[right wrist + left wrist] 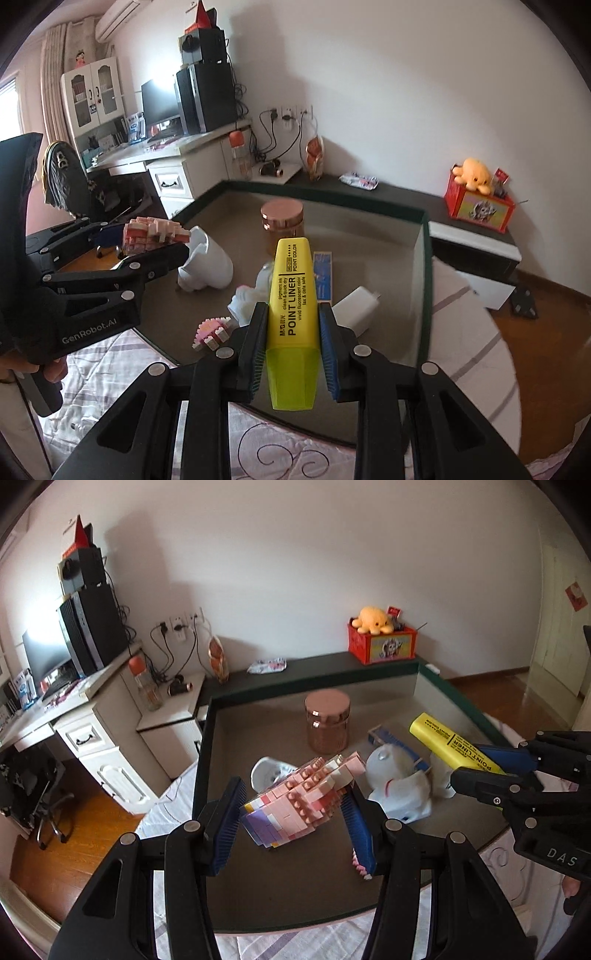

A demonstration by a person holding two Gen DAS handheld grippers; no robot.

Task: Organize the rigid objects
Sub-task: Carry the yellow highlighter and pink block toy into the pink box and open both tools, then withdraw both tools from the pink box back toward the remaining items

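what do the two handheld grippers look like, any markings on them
Both are matte black plastic with silver round rivets and blue ribbed pads on the fingers. The left gripper has white "GenRobot.AI" lettering on its side; the right gripper shows white letters "DAS". No cables visible.

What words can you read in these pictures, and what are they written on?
"POINT LINER", "POINT COLOR": yellow highlighter in the right hand-held gripper.
"GenRobot.AI": left hand-held gripper body.
"DAS": right hand-held gripper's body, left wrist view; cut off.
Highlighter's small print, red box picture: too small or blurred.
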